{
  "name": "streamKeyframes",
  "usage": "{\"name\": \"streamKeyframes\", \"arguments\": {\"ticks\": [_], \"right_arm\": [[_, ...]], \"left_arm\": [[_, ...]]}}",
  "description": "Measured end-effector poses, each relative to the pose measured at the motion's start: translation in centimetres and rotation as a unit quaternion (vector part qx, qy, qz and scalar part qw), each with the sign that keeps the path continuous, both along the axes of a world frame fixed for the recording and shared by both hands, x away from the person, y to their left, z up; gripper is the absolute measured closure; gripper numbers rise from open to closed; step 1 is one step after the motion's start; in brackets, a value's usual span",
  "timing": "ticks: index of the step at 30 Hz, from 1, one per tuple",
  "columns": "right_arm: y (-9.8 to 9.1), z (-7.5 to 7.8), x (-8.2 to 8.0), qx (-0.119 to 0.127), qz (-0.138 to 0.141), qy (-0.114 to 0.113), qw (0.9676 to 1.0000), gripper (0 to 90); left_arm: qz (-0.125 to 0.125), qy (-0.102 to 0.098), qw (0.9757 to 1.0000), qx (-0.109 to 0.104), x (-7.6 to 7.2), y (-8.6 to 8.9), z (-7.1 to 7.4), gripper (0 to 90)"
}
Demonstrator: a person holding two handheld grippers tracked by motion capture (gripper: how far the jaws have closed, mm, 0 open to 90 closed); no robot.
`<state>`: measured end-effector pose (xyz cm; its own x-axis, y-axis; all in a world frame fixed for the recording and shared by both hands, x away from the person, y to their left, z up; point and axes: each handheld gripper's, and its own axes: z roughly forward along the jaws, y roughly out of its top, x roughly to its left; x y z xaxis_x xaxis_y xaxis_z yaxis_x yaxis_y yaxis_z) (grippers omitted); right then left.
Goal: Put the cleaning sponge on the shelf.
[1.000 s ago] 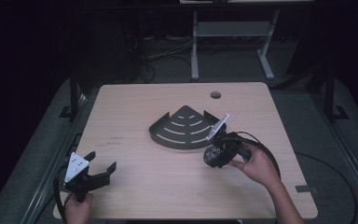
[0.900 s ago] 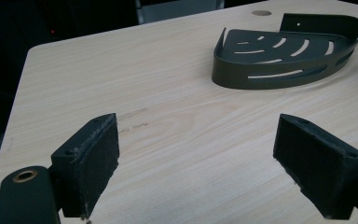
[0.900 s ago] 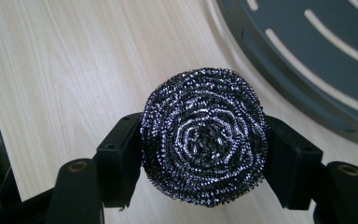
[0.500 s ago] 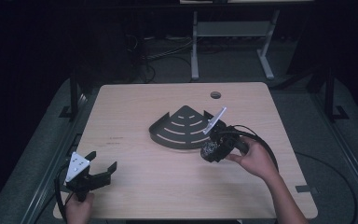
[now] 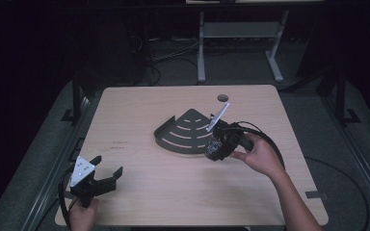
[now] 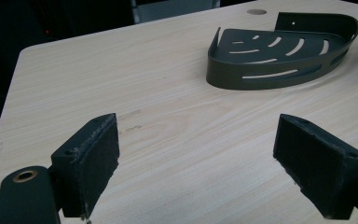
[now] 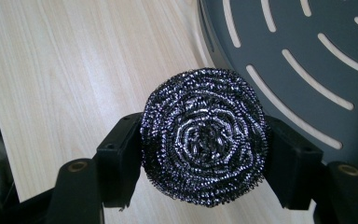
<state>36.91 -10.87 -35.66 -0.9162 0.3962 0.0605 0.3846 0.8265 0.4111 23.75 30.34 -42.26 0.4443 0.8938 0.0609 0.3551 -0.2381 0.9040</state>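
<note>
Desk (image 5: pixel 173 202), pale wood, round hole near its far edge. Corner shelf (image 5: pixel 185 137), dark grey, slotted, lying mid-desk. Left tongs (image 5: pixel 107 167), near left corner, jaws spread wide with nothing between them. Right tongs (image 5: pixel 215 147), just above the shelf's right edge, pinching a steel-wool scourer (image 7: pixel 204 135), round and coiled, held off the desk.
</note>
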Motion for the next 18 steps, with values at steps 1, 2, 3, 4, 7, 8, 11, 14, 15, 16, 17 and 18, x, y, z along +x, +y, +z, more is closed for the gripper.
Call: {"name": "streamKeyframes", "arguments": {"ticks": [1,2,3,4,7,8,11,14,15,16,17,18], "right_arm": [[0.1,0.1,0.1,-0.002,0.001,0.000,1.0000,34.3],[0.2,0.1,0.2,-0.004,0.001,-0.001,1.0000,34.3],[0.3,0.2,0.4,-0.005,0.001,0.000,1.0000,34.3],[0.4,0.3,0.5,-0.004,0.002,0.000,1.0000,34.3],[0.7,0.5,1.0,-0.003,0.003,-0.001,1.0000,34.3],[0.9,0.6,1.3,-0.002,0.004,0.001,1.0000,34.3],[1.2,0.6,1.8,-0.006,0.006,0.002,1.0000,34.3],[1.5,0.6,2.3,-0.005,0.006,0.002,1.0000,34.3],[1.5,0.6,2.6,0.000,0.005,0.007,1.0000,34.3],[1.6,0.5,2.8,-0.001,0.003,0.009,1.0000,34.3],[1.7,0.5,3.0,-0.002,0.003,0.008,1.0000,34.3],[1.8,0.4,3.2,-0.004,0.003,0.008,1.0000,34.2]], "left_arm": [[-0.001,-0.001,1.0000,-0.001,0.0,0.0,0.0,13.8],[-0.001,-0.002,1.0000,-0.001,0.0,0.0,0.1,13.7],[-0.001,-0.003,1.0000,-0.002,0.0,0.0,0.1,13.8],[-0.001,-0.003,1.0000,-0.002,0.0,0.0,0.1,13.7],[-0.002,-0.002,1.0000,0.000,0.0,-0.1,0.1,13.8],[-0.003,-0.002,1.0000,0.001,0.0,-0.1,0.1,13.8],[-0.003,-0.002,1.0000,0.000,0.0,-0.2,0.1,13.7],[-0.003,-0.001,1.0000,0.001,0.0,-0.2,0.0,13.8],[-0.003,-0.001,1.0000,0.001,0.0,-0.2,0.0,13.7],[-0.004,-0.002,1.0000,0.001,0.0,-0.2,0.0,13.8],[-0.004,-0.002,1.0000,0.001,0.0,-0.2,0.0,13.7],[-0.004,-0.002,1.0000,0.002,0.0,-0.2,0.1,13.7]]}}
